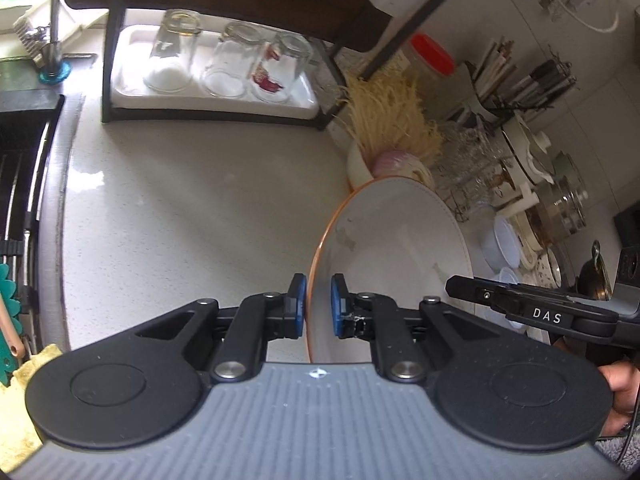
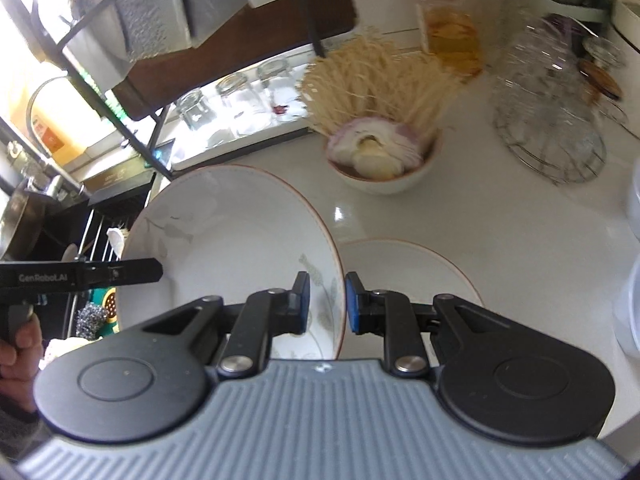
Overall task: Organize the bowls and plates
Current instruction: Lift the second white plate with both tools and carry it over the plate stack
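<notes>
sink [image 1: 16, 184]: far left edge of the left view, dark rack inside
glasses [image 1: 224, 60]: three, upside down on a white tray [image 1: 132, 96] under the black shelf
left gripper [image 1: 319, 306]: blue pads straddle the plate rim – narrow gap showing, can't tell if it's pinched
plate [image 2: 232, 232]: white, orange rim, tilted up off the counter [image 1: 200, 200], both grippers at its edge
right gripper [image 2: 327, 304]: fingers either side of the rim, grip unclear
second plate [image 2: 404, 268]: flat on counter, just right of the first
bowl [image 2: 384, 176]: onion and dry noodles inside – behind the plates
jar [image 2: 448, 16]: red lid, back right
</notes>
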A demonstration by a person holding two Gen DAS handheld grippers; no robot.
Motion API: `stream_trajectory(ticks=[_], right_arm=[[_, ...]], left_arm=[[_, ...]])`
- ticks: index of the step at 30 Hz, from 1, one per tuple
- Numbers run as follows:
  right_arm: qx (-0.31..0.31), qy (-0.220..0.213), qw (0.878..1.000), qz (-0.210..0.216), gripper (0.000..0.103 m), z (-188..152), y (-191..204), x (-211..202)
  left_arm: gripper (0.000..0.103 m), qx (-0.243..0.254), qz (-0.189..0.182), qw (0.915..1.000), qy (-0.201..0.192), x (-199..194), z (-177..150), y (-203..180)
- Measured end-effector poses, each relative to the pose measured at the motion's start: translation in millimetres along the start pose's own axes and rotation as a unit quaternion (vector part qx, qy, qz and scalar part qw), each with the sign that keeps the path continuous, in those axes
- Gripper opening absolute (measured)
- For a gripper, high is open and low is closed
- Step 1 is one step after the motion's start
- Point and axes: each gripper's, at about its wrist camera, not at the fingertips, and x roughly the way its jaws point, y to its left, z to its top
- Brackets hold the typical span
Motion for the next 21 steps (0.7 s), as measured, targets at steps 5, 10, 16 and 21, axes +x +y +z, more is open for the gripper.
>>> stream_trajectory(ticks=[5, 10, 16, 21], right_arm=[[0.025, -0.007, 1.000, -0.016, 0.022, -13, -20, -11], [0.040, -0.019, 0.998, -0.036, 0.022, -27, -39, -19], [0.063, -0.030, 0.996, -0.061, 0.022, -41, -65, -23], [0.060, -0.033, 0.995, -0.076, 0.022, -46, -79, -19]], left_arm=[[0.015, -0.002, -0.019, 0.9994, 0.027, 17, -10, -11], [0.015, 0.008, -0.029, 0.9983, 0.050, 39, -16, -27], [0.015, 0.026, -0.042, 0.9962, 0.072, 68, -17, -47], [0.015, 0.040, -0.039, 0.9942, 0.092, 92, -14, -58]])
